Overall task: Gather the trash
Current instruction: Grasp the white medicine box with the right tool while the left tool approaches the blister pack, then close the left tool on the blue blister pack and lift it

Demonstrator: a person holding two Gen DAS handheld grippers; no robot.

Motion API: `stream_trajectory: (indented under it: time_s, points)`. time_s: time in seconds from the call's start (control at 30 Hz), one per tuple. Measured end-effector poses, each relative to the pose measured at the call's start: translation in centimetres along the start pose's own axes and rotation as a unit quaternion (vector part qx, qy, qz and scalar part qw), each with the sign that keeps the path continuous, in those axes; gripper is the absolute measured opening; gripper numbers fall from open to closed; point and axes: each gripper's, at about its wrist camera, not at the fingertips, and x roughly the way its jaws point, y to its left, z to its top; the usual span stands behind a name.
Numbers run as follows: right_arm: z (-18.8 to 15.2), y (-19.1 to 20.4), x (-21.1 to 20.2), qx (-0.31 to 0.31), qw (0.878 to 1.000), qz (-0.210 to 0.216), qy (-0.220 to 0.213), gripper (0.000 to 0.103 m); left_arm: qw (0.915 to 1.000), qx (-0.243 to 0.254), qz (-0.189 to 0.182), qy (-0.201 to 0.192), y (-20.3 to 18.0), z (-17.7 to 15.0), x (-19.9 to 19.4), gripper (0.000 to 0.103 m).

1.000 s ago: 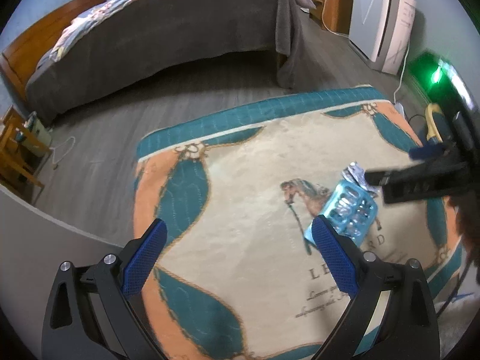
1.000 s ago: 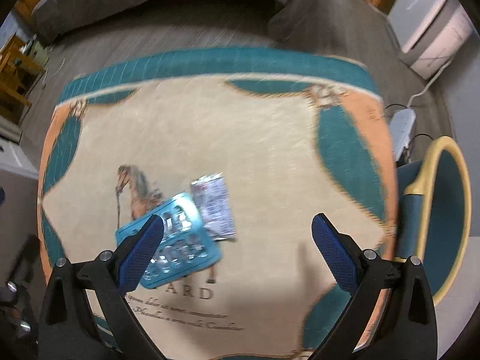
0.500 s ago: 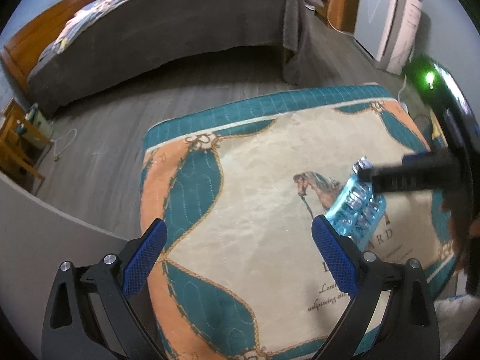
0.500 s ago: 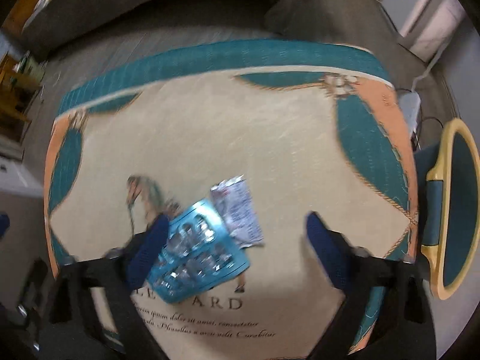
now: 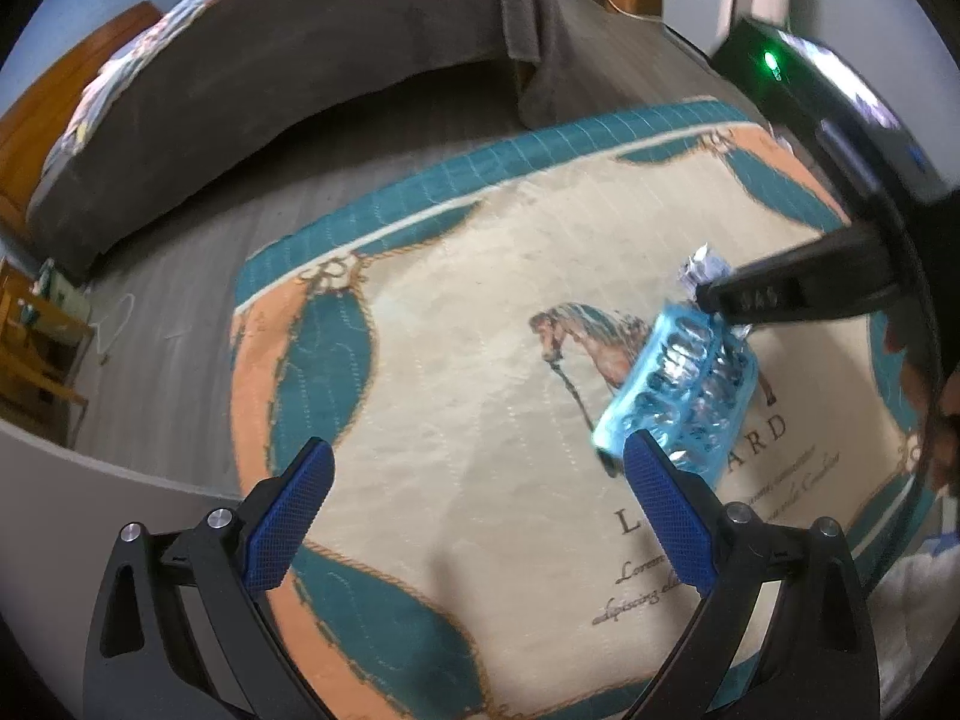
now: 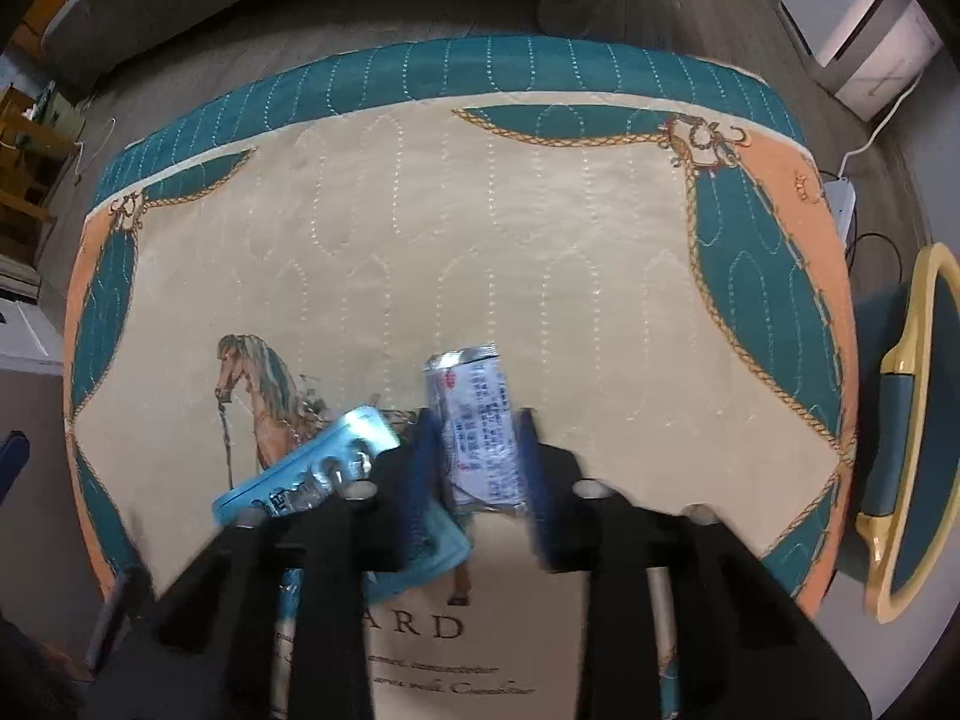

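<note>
A silver foil packet (image 6: 474, 396) with red and blue print lies on the horse-patterned rug (image 6: 480, 228). My right gripper (image 6: 477, 429) points straight down over it. Its jaws are closing, and the blue pads touch the packet's two long edges. A blue blister pack (image 6: 306, 471) lies just left of the packet, partly under the left finger. In the left wrist view the blister pack (image 5: 678, 390) sits by my right fingertip, and the right gripper's black finger (image 5: 792, 297) covers most of the packet (image 5: 702, 264). My left gripper (image 5: 477, 462) hangs open above the rug, holding nothing.
A grey-covered bed (image 5: 300, 60) stands beyond the rug across a strip of wood floor. A teal chair with a yellow rim (image 6: 912, 420) is at the rug's right edge, near a power strip (image 6: 840, 198) and a white appliance (image 6: 858, 30). A wooden nightstand (image 5: 36, 348) stands far left.
My right gripper sank to the rug and its jaws narrowed from wide open to the packet's edges. My left gripper dropped lower and rolled a little; it stayed open.
</note>
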Motion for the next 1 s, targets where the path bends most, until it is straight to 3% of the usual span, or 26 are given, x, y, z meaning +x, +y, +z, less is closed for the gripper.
stream_trajectory:
  time_s: [0.1,0.33,0.53,1.0]
  points:
    - [0.0,-0.9,-0.3,0.001,1.0,0.017,0.003,0.023,0.9997,0.016,-0.02,-0.002,-1.1,0.1,0.5,0.096]
    - [0.9,-3.4,-3.5,0.017,0.999,0.01,-0.029,0.023,0.9949,0.066,-0.075,-0.014,-5.2,1.0,2.1,0.096]
    - [1.1,-5.2,-4.4,0.025,0.999,0.014,-0.034,0.023,0.9932,0.08,-0.083,0.013,-7.6,1.0,5.1,0.096]
    - [0.6,-6.4,-4.1,0.026,0.999,0.021,-0.032,0.023,0.9928,0.044,-0.109,0.022,-7.3,1.7,6.9,0.094]
